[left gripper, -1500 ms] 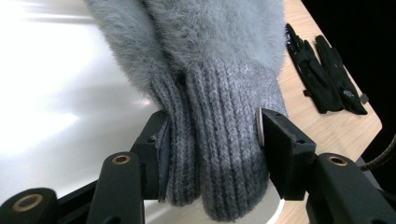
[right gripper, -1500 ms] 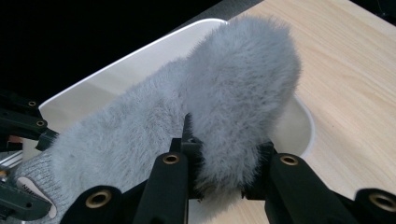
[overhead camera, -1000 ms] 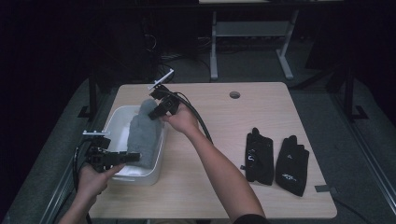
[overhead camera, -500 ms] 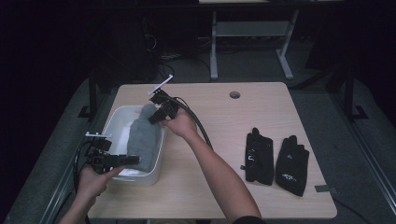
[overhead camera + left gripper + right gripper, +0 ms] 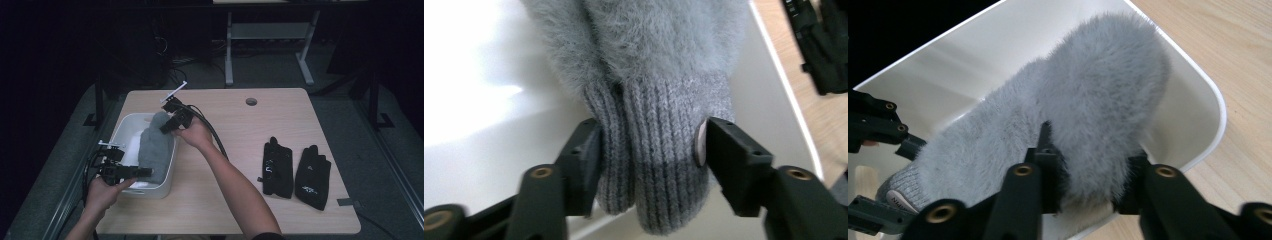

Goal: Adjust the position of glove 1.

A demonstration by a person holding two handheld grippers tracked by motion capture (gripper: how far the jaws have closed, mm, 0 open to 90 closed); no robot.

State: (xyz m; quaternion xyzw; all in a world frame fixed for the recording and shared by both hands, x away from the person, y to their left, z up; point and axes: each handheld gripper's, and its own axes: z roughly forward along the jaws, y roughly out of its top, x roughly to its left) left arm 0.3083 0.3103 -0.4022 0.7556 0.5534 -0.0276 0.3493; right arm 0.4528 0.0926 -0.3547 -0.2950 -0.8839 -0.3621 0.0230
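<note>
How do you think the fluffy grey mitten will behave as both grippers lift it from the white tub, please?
The grey mitten probably sags between the left gripper and right gripper: soft knit. It looks light. Its ribbed cuff should grip well; the fur may slip.

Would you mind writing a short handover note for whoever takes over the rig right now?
Left tool: shut on the knit cuffs of the grey fluffy mittens.
Right tool: shut on the mittens' fluffy far end.
The mittens hang stretched between both tools, over and partly inside the white bin at the table's left.
The black gloves lie flat on the table at the right, untouched.
Done: mittens gripped at both ends.
Left: probably lower them into the bin, release, then handle the black gloves.
</note>
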